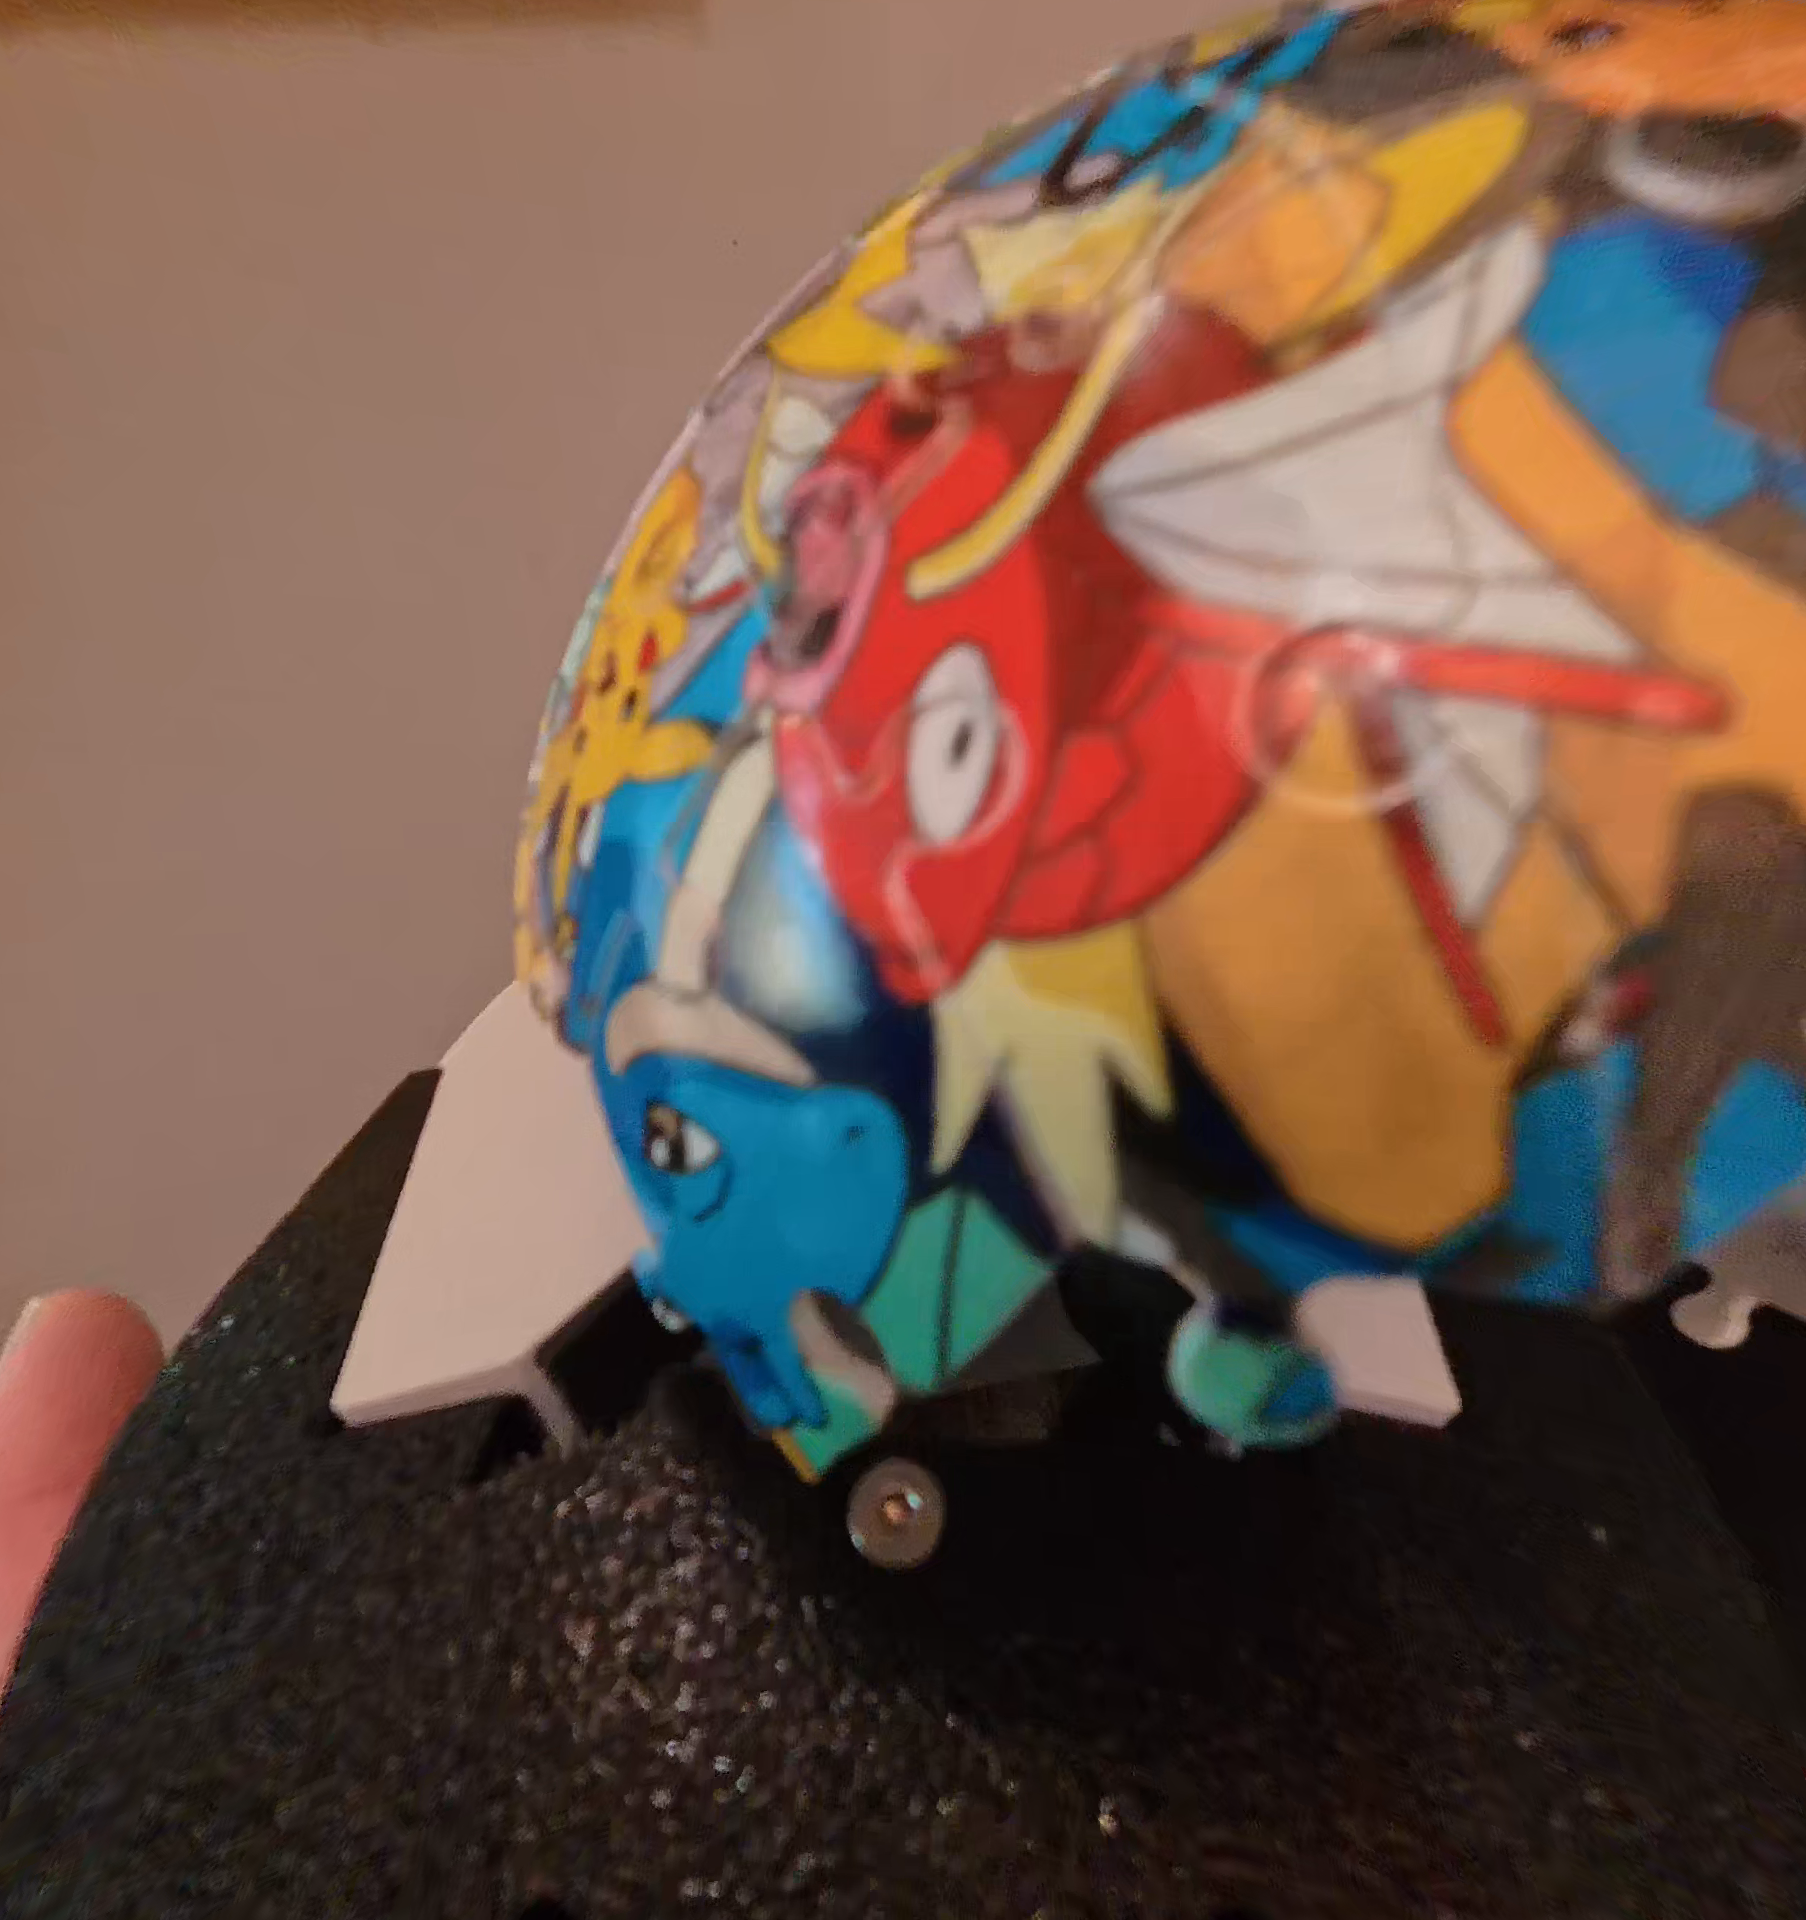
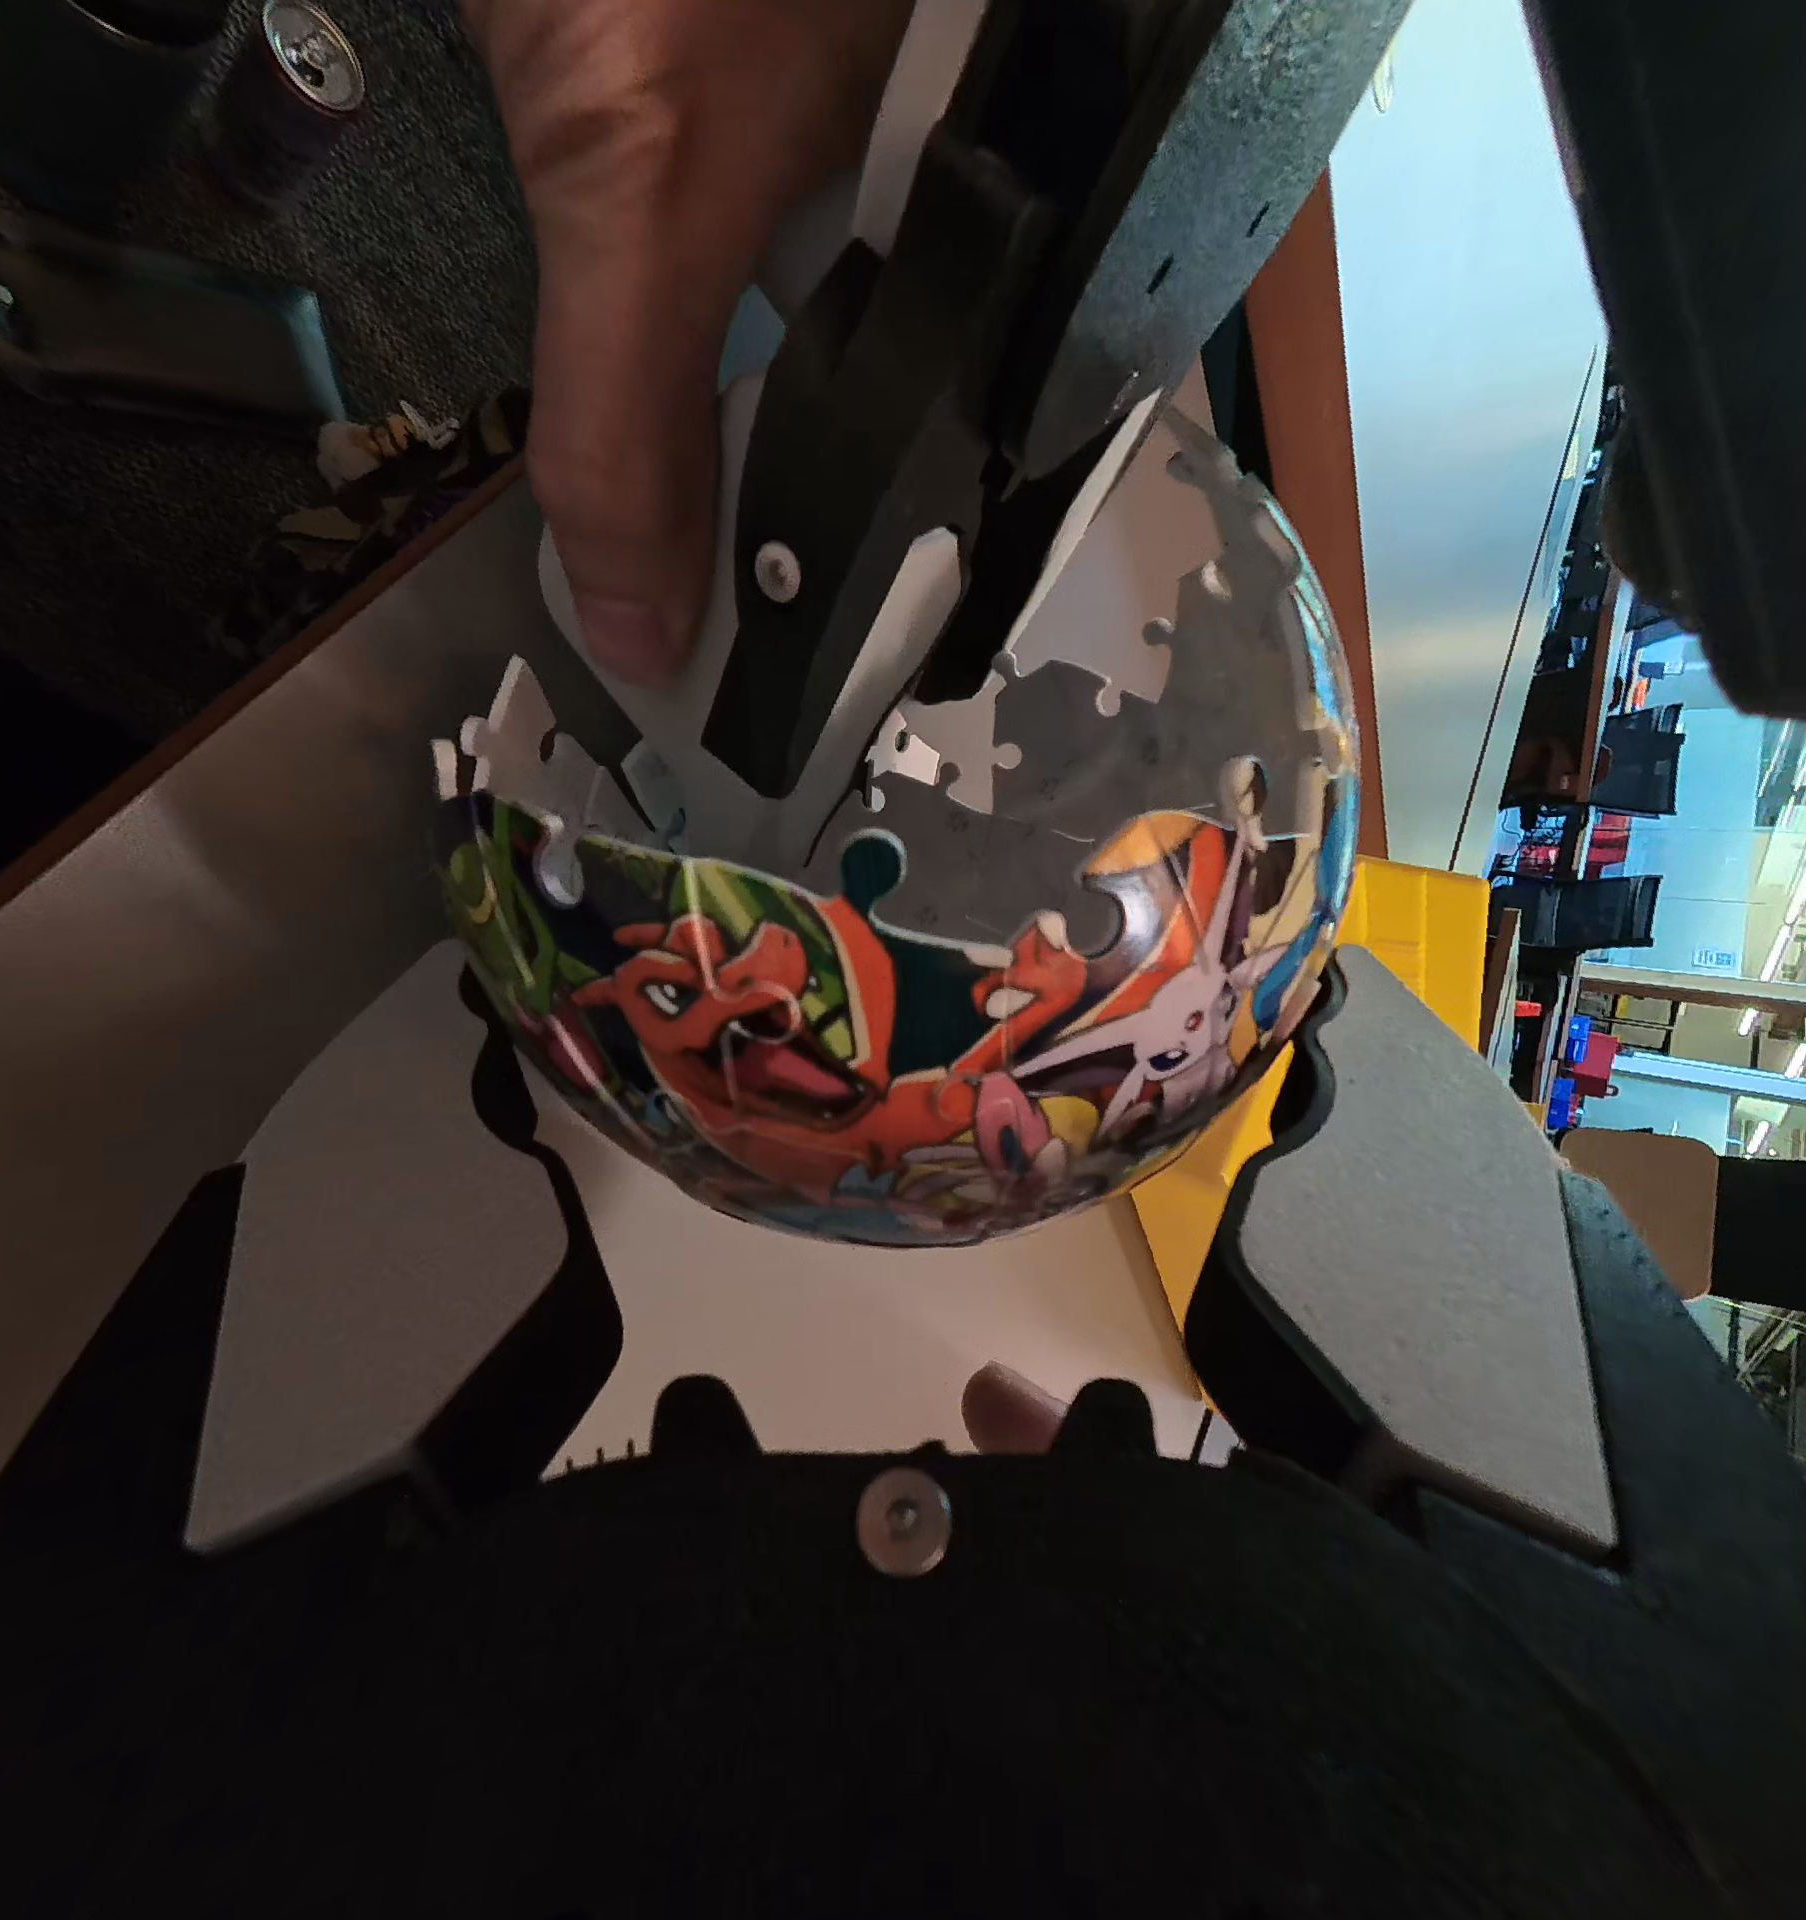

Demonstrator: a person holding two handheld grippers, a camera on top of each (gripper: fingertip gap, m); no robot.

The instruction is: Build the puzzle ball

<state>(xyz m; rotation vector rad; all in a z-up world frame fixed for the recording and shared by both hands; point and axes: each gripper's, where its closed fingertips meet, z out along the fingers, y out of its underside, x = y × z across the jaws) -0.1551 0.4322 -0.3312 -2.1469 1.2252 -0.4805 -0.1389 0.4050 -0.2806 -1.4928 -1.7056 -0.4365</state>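
The puzzle ball is a half-built shell with bright cartoon creatures outside and grey inside. Its jagged open rim faces up. My right gripper has its fingers wide apart, and both tips press the shell's sides and hold it above the table. My left gripper comes down from the top and reaches into the shell's opening. In the left wrist view the ball fills the frame, blurred. The left gripper shows two white pads apart, with the rim between them. Its fingertips are hidden behind the shell.
A hand holds the left gripper, its thumb down by the rim. A white table with a wooden edge lies below. A yellow bin stands behind the ball. Dark carpet lies beyond the table. A fingertip shows at the left.
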